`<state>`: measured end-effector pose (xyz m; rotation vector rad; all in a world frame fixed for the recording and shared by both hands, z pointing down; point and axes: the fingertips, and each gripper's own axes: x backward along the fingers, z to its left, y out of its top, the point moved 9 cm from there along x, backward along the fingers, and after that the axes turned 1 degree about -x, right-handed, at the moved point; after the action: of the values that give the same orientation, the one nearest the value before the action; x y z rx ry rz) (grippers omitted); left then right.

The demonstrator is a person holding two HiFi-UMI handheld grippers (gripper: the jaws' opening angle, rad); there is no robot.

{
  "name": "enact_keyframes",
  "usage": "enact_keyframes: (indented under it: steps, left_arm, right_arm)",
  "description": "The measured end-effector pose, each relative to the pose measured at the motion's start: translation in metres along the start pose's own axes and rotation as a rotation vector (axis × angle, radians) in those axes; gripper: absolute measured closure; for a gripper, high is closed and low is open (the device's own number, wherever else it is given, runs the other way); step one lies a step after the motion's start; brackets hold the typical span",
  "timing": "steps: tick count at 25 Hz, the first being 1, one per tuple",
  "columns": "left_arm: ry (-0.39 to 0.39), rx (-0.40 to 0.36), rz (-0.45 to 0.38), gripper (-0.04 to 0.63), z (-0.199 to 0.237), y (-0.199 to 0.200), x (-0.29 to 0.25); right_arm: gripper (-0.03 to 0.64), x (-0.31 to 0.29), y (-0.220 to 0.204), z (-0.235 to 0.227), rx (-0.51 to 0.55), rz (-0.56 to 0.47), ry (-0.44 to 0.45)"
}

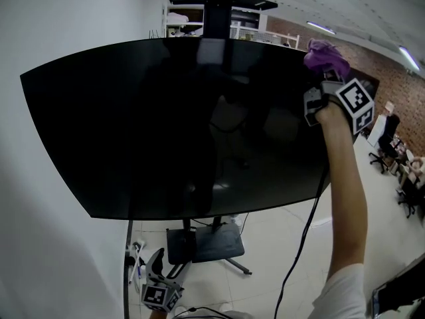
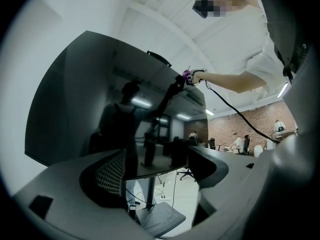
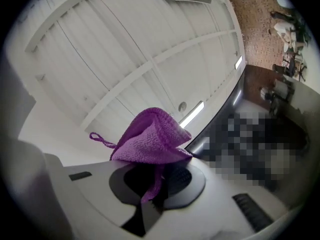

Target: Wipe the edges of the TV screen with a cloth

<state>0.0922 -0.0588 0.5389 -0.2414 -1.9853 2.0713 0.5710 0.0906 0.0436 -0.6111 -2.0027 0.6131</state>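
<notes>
A large black TV screen [image 1: 179, 125] on a floor stand fills the head view. My right gripper [image 1: 323, 68] is raised to its top right corner, shut on a purple knitted cloth [image 1: 327, 56] that rests against the upper edge. In the right gripper view the purple cloth [image 3: 151, 139] bunches up out of the closed jaws beside the dark TV edge [image 3: 227, 104]. My left gripper [image 1: 157, 279] hangs low below the screen, open, with nothing between its fingers [image 2: 105, 176]. From the left gripper view the TV screen [image 2: 100, 109] is seen from below, the purple cloth [image 2: 187, 75] tiny at its corner.
The TV stand's base [image 1: 206, 241] sits on the pale floor with a black cable [image 1: 302, 244] trailing from my right gripper. A white wall [image 1: 40, 18] is at the left. Desks, chairs and seated people [image 1: 392, 151] line a brick wall at the right.
</notes>
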Motion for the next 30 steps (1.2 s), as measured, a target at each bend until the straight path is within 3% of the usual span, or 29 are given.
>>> enact_keyframes:
  steps: [7, 13, 14, 17, 20, 26, 29, 30]
  left_arm:
    - [-0.061, 0.062, 0.009, 0.224, -0.029, 0.017, -0.024]
    - [-0.079, 0.066, 0.019, 0.224, -0.033, 0.01, -0.037]
    - [-0.079, 0.064, 0.023, 0.224, -0.031, 0.01, -0.04]
    - [-0.068, 0.055, 0.04, 0.224, -0.027, 0.012, -0.044]
    - [-0.049, 0.037, 0.041, 0.224, -0.019, 0.017, -0.048]
    - [-0.018, -0.058, 0.049, 0.224, 0.002, -0.008, -0.05]
    - [0.012, -0.047, 0.043, 0.224, 0.006, -0.006, -0.054]
    - [0.019, -0.048, 0.044, 0.224, 0.007, -0.007, -0.054]
  right_arm:
    - [0.561, 0.039, 0.022, -0.073, -0.221, -0.066, 0.001]
    - [0.563, 0.12, -0.035, -0.101, -0.112, 0.01, 0.066]
    - [0.563, 0.141, -0.05, -0.107, -0.067, 0.034, 0.041]
    - [0.563, 0.221, -0.094, -0.131, 0.166, 0.13, -0.157]
    - [0.563, 0.29, -0.165, -0.134, 0.231, 0.226, -0.209]
    - [0.563, 0.393, -0.307, -0.118, 0.627, 0.582, -0.1]
    - [0.565, 0.41, -0.344, -0.087, 0.791, 0.687, -0.005]
    - [0.565, 0.414, -0.35, -0.078, 0.802, 0.705, 0.013]
